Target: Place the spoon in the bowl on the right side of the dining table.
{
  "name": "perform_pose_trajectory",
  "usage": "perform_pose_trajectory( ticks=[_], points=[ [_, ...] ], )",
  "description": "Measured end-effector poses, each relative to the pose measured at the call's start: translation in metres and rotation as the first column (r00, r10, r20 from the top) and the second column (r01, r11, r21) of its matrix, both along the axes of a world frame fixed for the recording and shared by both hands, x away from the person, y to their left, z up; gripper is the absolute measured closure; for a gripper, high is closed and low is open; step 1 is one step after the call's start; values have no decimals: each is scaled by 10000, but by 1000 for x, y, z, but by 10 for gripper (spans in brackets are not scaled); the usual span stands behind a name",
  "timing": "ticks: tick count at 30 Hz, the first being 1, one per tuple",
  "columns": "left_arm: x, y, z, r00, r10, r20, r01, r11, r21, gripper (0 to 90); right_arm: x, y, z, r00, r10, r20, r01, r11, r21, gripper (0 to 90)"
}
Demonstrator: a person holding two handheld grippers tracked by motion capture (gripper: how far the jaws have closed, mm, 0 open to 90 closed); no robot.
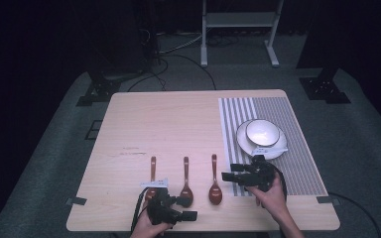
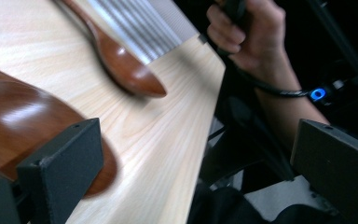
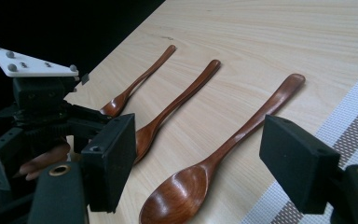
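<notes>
**Both grippers hover over the row of spoons**

I have three brown wooden spoons lying side by side near the front edge of the table (image 1: 178, 119), handles pointing away from me. My left gripper (image 1: 186, 208) sits low at the front edge, between the left spoon (image 1: 152, 174) and the middle spoon (image 1: 186, 184), its jaws spread wide and holding nothing. In the left gripper view one jaw stands just over the bowl of the middle spoon (image 2: 23, 126); I cannot tell if it touches.

My right gripper (image 1: 228, 177) hangs just right of the right spoon (image 1: 215, 187), over the edge of the striped placemat (image 1: 297, 148). Its jaws are wide apart too, empty, and in the right gripper view they frame that spoon's (image 3: 205, 177) bowl.

A white bowl (image 1: 262, 132) rests on a white plate (image 1: 248, 144) on the placemat.
</notes>
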State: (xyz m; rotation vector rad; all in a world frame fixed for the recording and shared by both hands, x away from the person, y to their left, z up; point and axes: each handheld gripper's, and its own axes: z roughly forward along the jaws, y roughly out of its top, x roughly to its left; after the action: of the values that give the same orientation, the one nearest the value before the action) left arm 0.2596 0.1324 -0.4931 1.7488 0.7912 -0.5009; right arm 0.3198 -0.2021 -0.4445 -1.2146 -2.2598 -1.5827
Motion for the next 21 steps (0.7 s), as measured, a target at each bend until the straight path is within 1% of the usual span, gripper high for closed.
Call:
perform_pose_trajectory(
  ticks=[2, 4, 6, 10, 13, 15, 17, 19, 21],
  points=[
    [0, -1, -2, 10000, 50, -33, -49, 9998, 183, 13, 0, 2, 0, 10000, 39, -4, -39, 10000, -7, 260],
    [1, 0, -2, 10000, -5, 35, 4, 9996, 277, 28, 1, 4, -1, 9999, 82, -64, -82, 10000, -21, 260],
    [1, -1, -2, 9999, -11, 136, 6, 9995, 303, 32, 2, 8, -1, 9998, 146, -117, -146, 9999, 10, 260],
    [1, -1, -2, 9999, -12, 137, 8, 9994, 338, 33, 5, 17, 0, 9990, 384, -239, -384, 9993, -1, 260],
    [1, 0, -2, 9999, -41, 140, 36, 9994, 335, 33, 10, 26, 2, 9977, 580, -363, -584, 9982, -103, 261],
    [1, 0, -2, 9999, -76, 136, 71, 9994, 346, 33, 14, 31, 2, 9962, 686, -535, -694, 9975, -118, 261],
    [2, 0, -2, 9998, -116, 131, 111, 9994, 340, 33, 19, 37, 1, 9929, 838, -840, -849, 9963, -93, 260],
    [2, 0, -2, 9999, -127, 101, 124, 9994, 329, 33, 24, 41, 0, 9889, 988, -1106, -983, 9951, 94, 261],
    [2, 1, -2, 9999, -137, 92, 134, 9994, 321, 33, 28, 46, -1, 9860, 1093, -1259, -1090, 9940, 97, 260]
  ],
)
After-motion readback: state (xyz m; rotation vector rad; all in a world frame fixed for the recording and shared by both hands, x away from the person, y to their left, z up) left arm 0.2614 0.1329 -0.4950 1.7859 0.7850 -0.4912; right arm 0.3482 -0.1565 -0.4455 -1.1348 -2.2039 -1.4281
